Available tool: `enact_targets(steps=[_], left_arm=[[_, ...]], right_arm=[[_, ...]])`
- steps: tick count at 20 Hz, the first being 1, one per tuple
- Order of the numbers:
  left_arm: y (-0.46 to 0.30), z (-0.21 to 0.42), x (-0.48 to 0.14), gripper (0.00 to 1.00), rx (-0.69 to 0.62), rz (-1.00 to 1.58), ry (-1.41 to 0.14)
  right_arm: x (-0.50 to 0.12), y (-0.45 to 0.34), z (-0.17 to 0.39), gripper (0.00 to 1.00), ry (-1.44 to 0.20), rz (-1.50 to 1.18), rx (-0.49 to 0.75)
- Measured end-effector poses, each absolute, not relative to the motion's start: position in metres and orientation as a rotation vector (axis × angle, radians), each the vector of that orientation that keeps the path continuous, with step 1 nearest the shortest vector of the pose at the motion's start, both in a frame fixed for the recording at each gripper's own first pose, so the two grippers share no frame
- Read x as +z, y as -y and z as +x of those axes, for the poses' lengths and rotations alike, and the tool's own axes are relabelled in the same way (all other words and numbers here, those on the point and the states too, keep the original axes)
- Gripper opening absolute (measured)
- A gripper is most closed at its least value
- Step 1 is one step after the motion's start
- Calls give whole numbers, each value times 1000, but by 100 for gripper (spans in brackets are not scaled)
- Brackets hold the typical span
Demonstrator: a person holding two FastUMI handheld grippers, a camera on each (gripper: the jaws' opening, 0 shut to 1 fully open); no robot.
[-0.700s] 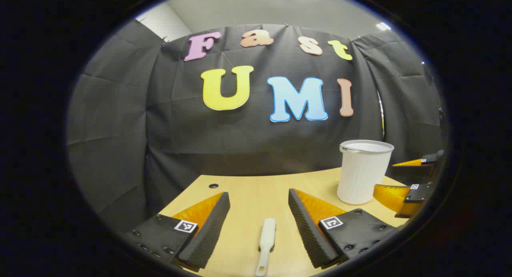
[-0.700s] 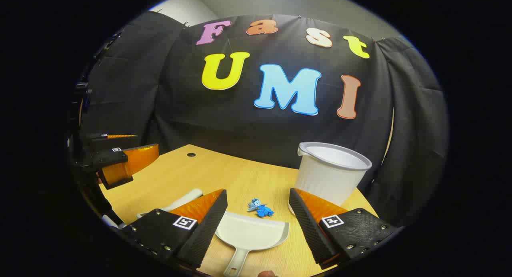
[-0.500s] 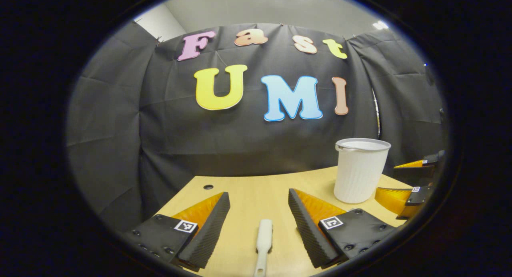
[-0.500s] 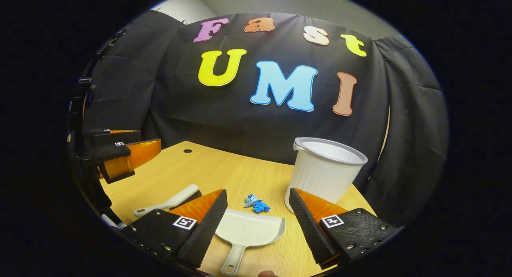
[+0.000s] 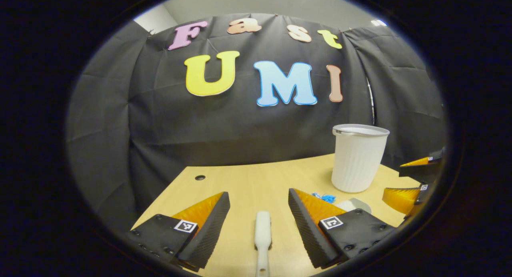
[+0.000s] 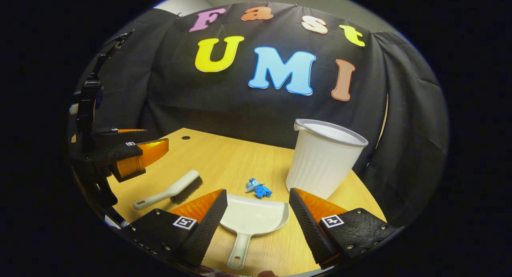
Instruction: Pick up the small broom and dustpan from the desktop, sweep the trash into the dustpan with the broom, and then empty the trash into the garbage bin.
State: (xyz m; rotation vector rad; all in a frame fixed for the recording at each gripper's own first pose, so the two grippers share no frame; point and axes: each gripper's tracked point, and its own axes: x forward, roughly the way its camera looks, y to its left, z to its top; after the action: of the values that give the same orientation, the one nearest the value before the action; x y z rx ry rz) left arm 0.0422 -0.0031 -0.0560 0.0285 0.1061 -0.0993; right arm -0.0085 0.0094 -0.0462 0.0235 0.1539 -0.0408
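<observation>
Left gripper view: our left gripper [image 5: 259, 213] hung released above the slim white plastic broom [image 5: 263, 237] lying on the light wooden bench [image 5: 240, 185].

Right gripper view: right gripper [image 6: 258, 213] unclenched over the white plastic dustpan [image 6: 253, 221], beside blue paper trash [image 6: 258, 189] and the white ribbed garbage bin [image 6: 324, 161]. We feared off-centre closing would skid the handles.

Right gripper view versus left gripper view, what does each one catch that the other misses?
Right gripper view: the dustpan whole, handle included, lying between the open right gripper's fingers, and the broom side-on with its bristles. Left gripper view: the broom's back from above, between the open left gripper's fingers. Both: the white bin, the blue trash, the wooden table.
</observation>
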Motion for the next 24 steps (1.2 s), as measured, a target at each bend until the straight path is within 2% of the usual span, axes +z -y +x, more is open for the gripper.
enact_targets(steps=[2,4,5,6,7,8,11,12,14,16,18,24], left_arm=[[8,45,-69,96,-122,30,-138],[14,50,-85,96,-148,48,-175],[15,51,-94,92,-159,59,-197],[17,53,-103,100,-166,66,-219],[18,54,-114,100,-177,66,-248],[19,56,-124,96,-182,64,-281],[15,60,-153,96,-179,73,-374],[15,61,-161,100,-176,84,-406],[10,64,-181,96,-170,107,-465],[8,70,-196,100,-171,106,-521],[7,73,-211,96,-177,93,-570],[0,82,-245,96,-187,90,-691]], right_arm=[[-57,-11,-9,98,-195,38,-42],[-73,-12,-9,98,-252,57,-43],[-82,-13,-11,98,-280,64,-41],[-90,-15,-12,98,-312,69,-38],[-97,-15,-13,98,-341,74,-40],[-103,-14,-14,98,-365,80,-45],[-127,-17,-17,98,-465,94,-46],[-135,-21,-18,98,-505,97,-40],[-151,-24,-17,98,-577,100,-30],[-167,-28,-14,98,-648,96,-17],[-179,-31,-12,98,-708,97,-6],[-204,-41,4,98,-832,112,21]])
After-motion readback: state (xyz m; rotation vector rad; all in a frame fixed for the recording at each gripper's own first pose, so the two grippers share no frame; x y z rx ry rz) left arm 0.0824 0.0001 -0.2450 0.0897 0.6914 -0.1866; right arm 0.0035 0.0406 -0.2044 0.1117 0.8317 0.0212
